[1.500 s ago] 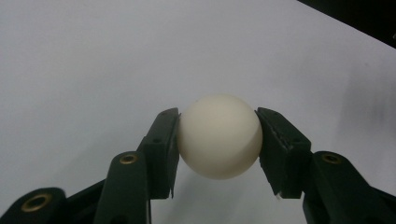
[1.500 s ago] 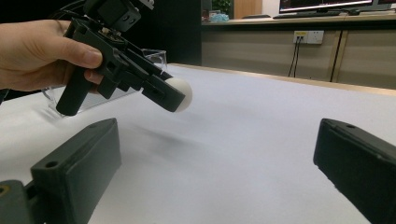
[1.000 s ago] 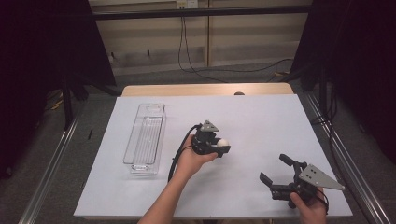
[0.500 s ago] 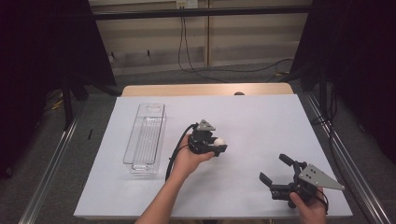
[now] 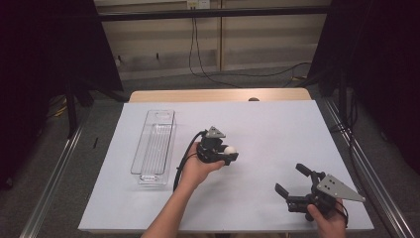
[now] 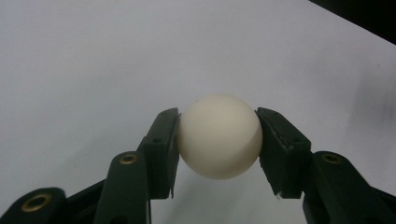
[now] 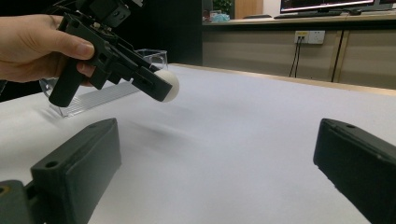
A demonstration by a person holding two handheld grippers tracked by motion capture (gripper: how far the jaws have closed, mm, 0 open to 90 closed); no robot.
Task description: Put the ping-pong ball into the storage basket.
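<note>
While the ball is carried clear of the table, these relations count:

Left gripper (image 5: 229, 154): jaws closed on the white ball (image 6: 219, 136), one pad pressed on each side; nothing else between them.

Ball's place: at the tips of the left gripper, held above the white table (image 5: 277, 124), not touching it, as the right gripper view shows.

Way to the tray: the clear tray (image 5: 153, 147) lies just behind and to the side of the left gripper, opposite to where its jaws point; my guess is that the ball goes there.

Tray's long axis: runs away from the person, across the gripper's line.

Nearer hand: the left hand (image 5: 198, 166).

Right gripper (image 5: 291, 182): jaws wide apart, holding nothing, well apart from the ball.

Change since earlier: the left gripper has shifted only slightly; grip unchanged; the right has stayed put.
</note>
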